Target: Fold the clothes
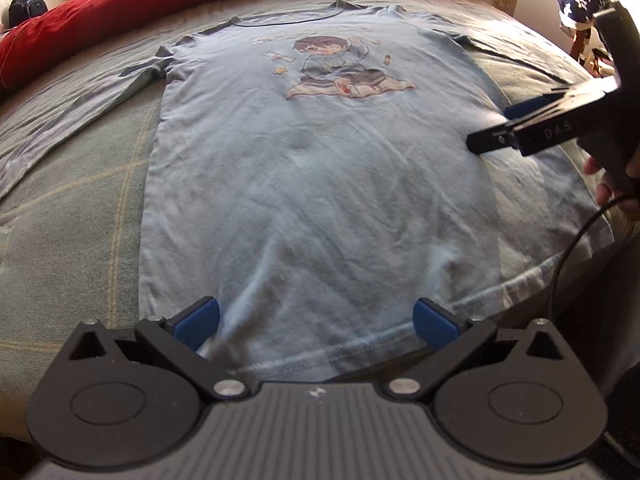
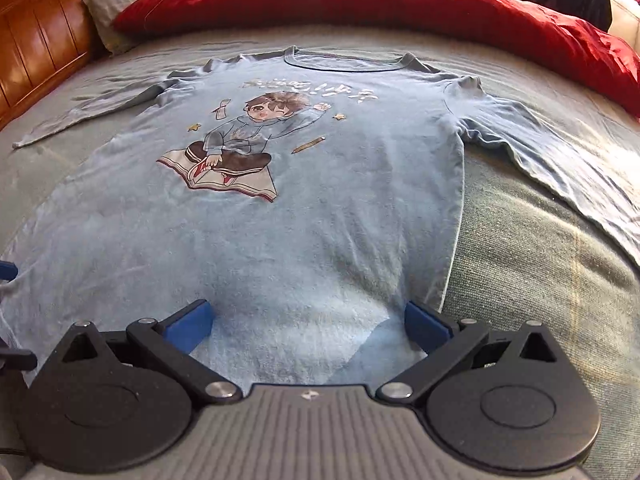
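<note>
Both grippers, left [image 1: 316,326] and right [image 2: 306,326], gape wide, grasping nothing. Beneath them a light-blue long-sleeved cartoon-print shirt [image 2: 280,216] lies flat, collar at 12 o'clock, on a grey-green bedspread [image 2: 520,272]

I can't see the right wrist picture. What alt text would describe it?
A light blue long-sleeved shirt with a cartoon print of a child sitting on an open book lies flat, front up and sleeves spread, on a grey-green bed cover. The right gripper hangs over the hem, fingers wide open. A red duvet lies bunched behind, by a wooden headboard.
</note>
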A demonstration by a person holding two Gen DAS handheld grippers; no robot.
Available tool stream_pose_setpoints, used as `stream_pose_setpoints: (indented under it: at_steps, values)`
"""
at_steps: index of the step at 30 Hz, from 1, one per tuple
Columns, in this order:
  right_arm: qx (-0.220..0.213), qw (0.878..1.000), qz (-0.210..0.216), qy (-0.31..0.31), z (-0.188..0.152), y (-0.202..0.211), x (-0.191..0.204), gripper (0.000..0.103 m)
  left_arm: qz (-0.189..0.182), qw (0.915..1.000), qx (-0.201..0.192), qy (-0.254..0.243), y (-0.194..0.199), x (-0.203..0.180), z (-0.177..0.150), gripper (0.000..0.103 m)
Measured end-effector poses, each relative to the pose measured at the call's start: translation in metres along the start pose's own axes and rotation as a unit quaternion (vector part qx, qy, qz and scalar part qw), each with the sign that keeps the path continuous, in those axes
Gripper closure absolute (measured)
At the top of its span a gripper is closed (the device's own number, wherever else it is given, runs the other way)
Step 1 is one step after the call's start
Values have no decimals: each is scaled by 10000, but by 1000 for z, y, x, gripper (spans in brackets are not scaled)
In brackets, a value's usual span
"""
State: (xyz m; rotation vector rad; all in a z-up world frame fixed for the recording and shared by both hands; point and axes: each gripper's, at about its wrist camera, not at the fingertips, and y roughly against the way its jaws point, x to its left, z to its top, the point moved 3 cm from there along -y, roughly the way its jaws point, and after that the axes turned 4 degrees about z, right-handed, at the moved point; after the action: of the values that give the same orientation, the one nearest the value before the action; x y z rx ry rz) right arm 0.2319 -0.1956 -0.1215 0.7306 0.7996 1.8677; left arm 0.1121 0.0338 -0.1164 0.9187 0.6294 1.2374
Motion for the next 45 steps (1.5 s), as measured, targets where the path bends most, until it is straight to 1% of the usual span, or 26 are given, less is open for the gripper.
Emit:
stream_pose_setpoints:
  at_steps: [14, 16, 17, 18, 19, 21, 22, 24, 28, 29, 32, 34, 35, 36, 38, 40, 41, 44, 45]
  values:
    - [-381, 9981, 29, -480, -13, 23, 3, 0, -637, 9969, -248, -377, 14, -28, -12, 1]
    - [-395, 9981, 21, -470, -15, 22, 5, 0, -630, 9965, -471, -267, 24, -18, -6, 1]
    - [-401, 9981, 18, -465, -17, 22, 6, 0, -566, 9965, -602, -92, 26, -9, -2, 1]
    - [-408, 9981, 14, -459, -18, 21, 7, 0, -526, 9969, -571, 112, 24, -1, 1, 1]
    - [-415, 9981, 10, -454, -19, 21, 8, 0, -551, 9970, -441, 308, 20, 4, 2, 1]
    - [-435, 9981, -8, -426, -21, 20, 9, 0, -748, 9954, -211, 555, 10, 8, -3, 1]
    - [-448, 9982, -3, -399, -22, 20, 9, 0, -815, 9948, -123, 598, 8, 6, -8, 1]
    - [-467, 9983, 21, -360, -24, 20, 8, 0, -907, 9949, -49, 433, 11, -6, -20, 1]
    - [-500, 9980, 99, -372, -27, 22, 6, 0, -950, 9954, -89, -27, 28, -17, -21, 1]
    - [-502, 9979, 108, -384, -27, 22, 6, 0, -945, 9953, -197, -32, 31, -15, -17, 1]
    - [-505, 9979, 135, -381, -27, 25, 7, 0, -990, 9944, -330, 184, 26, -11, -5, 1]
    - [-510, 9979, 182, -346, -27, 29, 8, 0, -1156, 9921, -147, 460, 12, -11, -4, 1]
    - [-504, 9980, 203, -318, -27, 31, 7, 0, -1194, 9912, 30, 565, 6, -14, -7, 1]
    - [-513, 9980, 227, -290, -28, 34, 7, 0, -1141, 9924, 25, 460, 7, -20, -11, 1]
    - [-566, 9973, 417, -206, -28, 41, 6, 0, -1061, 9943, 13, 29, 17, -28, -16, 1]
    - [-561, 9966, 603, -47, -27, 47, 7, 0, -1148, 9934, -2, -6, 28, -23, -16, 1]
    - [-536, 9966, 610, 158, -26, 48, 12, 0, -1142, 9934, -74, 49, 32, -18, -14, 1]
    - [-497, 9941, 561, 789, -24, 48, 29, 0, -744, 9956, -469, 336, 41, 10, 4, 1]
    - [-474, 9928, 564, 943, -24, 46, 35, 0, -678, 9950, -549, 492, 39, 20, 11, 1]
